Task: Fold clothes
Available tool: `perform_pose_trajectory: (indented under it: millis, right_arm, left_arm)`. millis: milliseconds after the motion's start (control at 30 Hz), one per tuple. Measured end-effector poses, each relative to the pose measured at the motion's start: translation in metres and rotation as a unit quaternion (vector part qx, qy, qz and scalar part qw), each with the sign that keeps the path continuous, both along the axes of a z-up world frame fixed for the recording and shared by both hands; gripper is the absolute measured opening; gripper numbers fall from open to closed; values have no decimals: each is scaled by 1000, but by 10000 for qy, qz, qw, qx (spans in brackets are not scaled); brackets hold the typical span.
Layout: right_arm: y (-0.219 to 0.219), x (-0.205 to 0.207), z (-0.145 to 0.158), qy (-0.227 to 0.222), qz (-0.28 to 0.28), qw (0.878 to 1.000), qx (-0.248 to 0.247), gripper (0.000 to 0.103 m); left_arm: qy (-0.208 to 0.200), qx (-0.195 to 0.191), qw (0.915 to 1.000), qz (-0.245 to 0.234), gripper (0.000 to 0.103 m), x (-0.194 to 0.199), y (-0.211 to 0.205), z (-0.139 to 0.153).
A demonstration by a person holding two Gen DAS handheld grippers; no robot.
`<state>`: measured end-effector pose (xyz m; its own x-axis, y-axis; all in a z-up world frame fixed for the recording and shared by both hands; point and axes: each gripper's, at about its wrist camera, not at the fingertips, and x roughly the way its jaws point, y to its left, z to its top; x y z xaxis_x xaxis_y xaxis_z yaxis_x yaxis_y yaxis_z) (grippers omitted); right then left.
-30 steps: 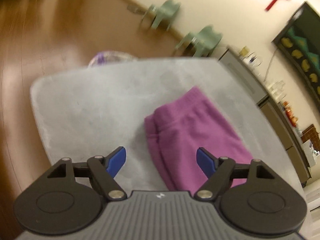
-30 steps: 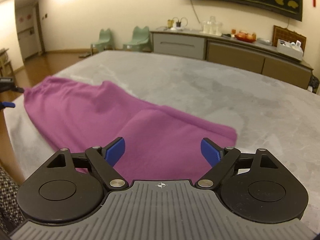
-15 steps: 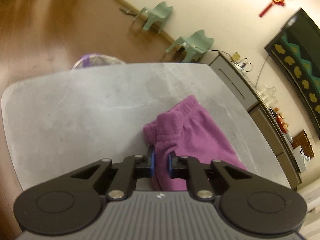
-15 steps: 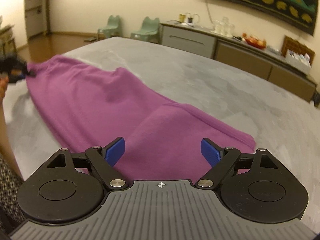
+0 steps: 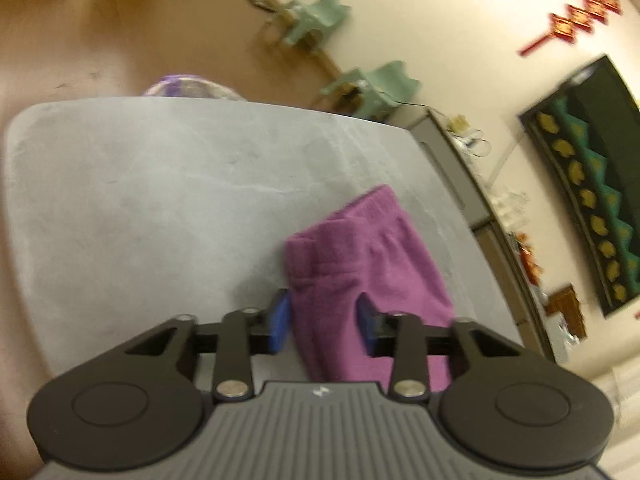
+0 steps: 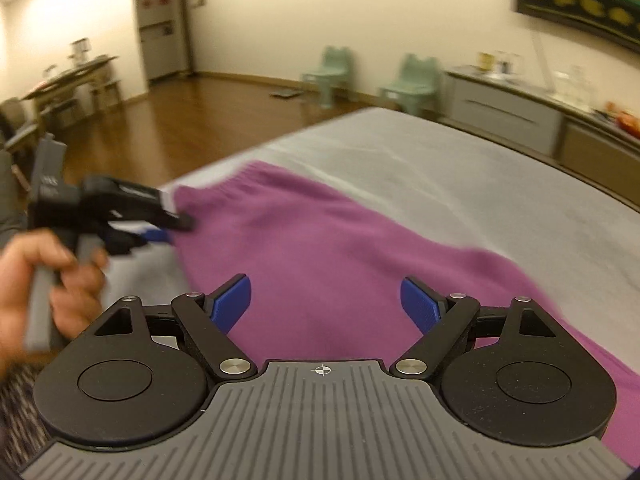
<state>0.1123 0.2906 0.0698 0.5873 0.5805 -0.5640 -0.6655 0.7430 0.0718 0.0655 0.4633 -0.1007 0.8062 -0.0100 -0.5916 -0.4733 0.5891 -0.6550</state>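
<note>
Purple pants lie folded lengthwise on the grey table. My left gripper is open, its blue fingers either side of the waistband corner, which lies between them unclamped. In the right wrist view the pants stretch from the left gripper at the waistband across to the lower right. My right gripper is open and empty, hovering above the middle of the pants.
Two green chairs stand beyond the table's far edge, by a low cabinet along the wall. A purple-patterned basket sits on the wooden floor behind the table. Bare table surface lies left of the pants.
My left gripper closed on the waistband corner half a second ago and has now opened, letting it go. My right gripper has swung left over the pants, staying open.
</note>
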Motion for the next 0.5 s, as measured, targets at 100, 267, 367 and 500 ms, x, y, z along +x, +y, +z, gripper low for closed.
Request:
perform_pose_trajectory:
  millis: [100, 267, 367, 500]
  right_arm:
    - [36, -1, 0, 91, 161, 9998, -43, 85]
    - [56, 35, -3, 146, -477, 9980, -391, 70]
    - [60, 71, -12, 64, -852, 9937, -723, 50]
    - [53, 122, -58, 557, -1150, 9852, -1141, 62]
  left_arm:
    - [100, 374, 9988, -306, 8, 17, -5, 2]
    - [-62, 648, 9974, -316, 7, 17, -14, 10]
    - [-209, 1115, 9927, -405, 7, 15, -33, 21]
    - [-562, 2224, 9700, -809, 7, 13, -84, 39]
